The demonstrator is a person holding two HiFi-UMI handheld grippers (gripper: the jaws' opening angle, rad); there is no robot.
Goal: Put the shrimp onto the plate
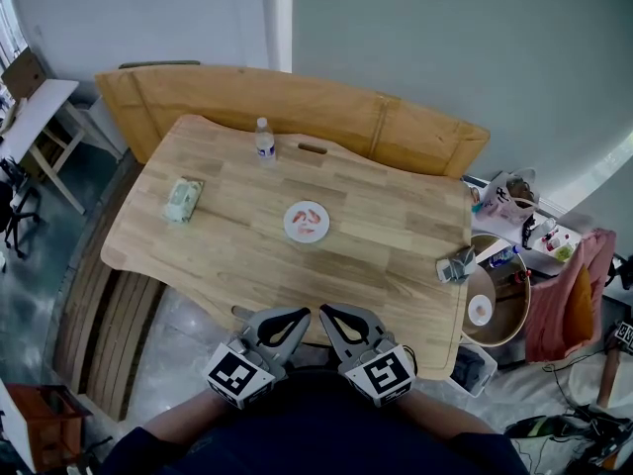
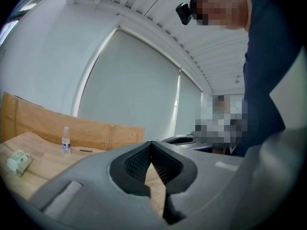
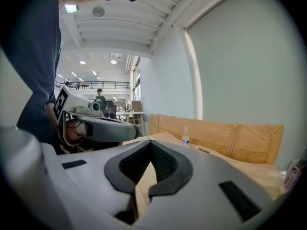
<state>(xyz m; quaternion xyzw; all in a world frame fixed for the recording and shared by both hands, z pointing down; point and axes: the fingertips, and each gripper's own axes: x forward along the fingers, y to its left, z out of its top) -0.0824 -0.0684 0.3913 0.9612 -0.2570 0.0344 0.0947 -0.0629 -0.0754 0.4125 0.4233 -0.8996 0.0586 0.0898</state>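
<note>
While I hold both tools low at the bottom centre of the head view, just off the near edge of the worktop, neither one has anything in it. The left tongs are clenched, tips pressed together with nothing between them, and the right tongs beside them are clenched and empty as well. The two sit close together, their marker cubes nearest my body and their tips aimed toward the worktop.

The plate is small, white and round, near the middle of the frame and well apart from both tongs. The shrimp already lies on it as a few pinkish pieces.

Above the plate in the frame a water bottle stands upright near the far edge. To the left lies a pale green packet, also on the wood. At the right edge of the worktop rests a small grey object that I cannot identify. A long wooden board runs behind the far side.
</note>
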